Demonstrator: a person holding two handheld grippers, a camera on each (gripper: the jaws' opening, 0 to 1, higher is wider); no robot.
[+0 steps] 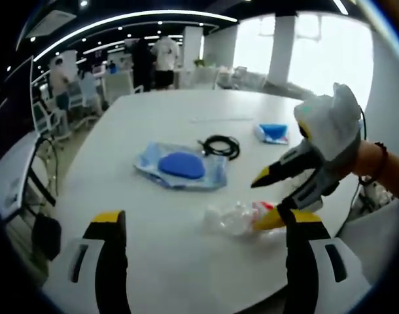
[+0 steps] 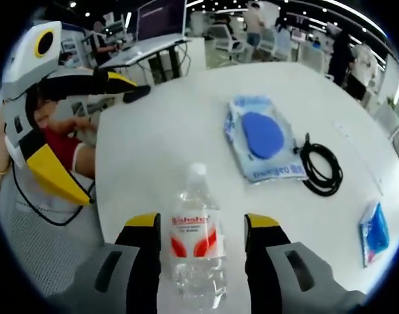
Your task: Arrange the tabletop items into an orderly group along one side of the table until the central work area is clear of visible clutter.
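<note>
A clear plastic water bottle with a red and white label lies on the white table, cap pointing away. My right gripper is open and straddles it, a jaw on each side with small gaps. In the left gripper view the bottle lies near the front edge, and the right gripper reaches in from the right, held by a hand. My left gripper is open and holds nothing, hovering over the table. It also appears open at the upper left as the left gripper.
A blue wipes pack lies mid-table. Beside it is a coiled black cable. A small blue packet lies farther out. Chairs, desks and people stand beyond the table.
</note>
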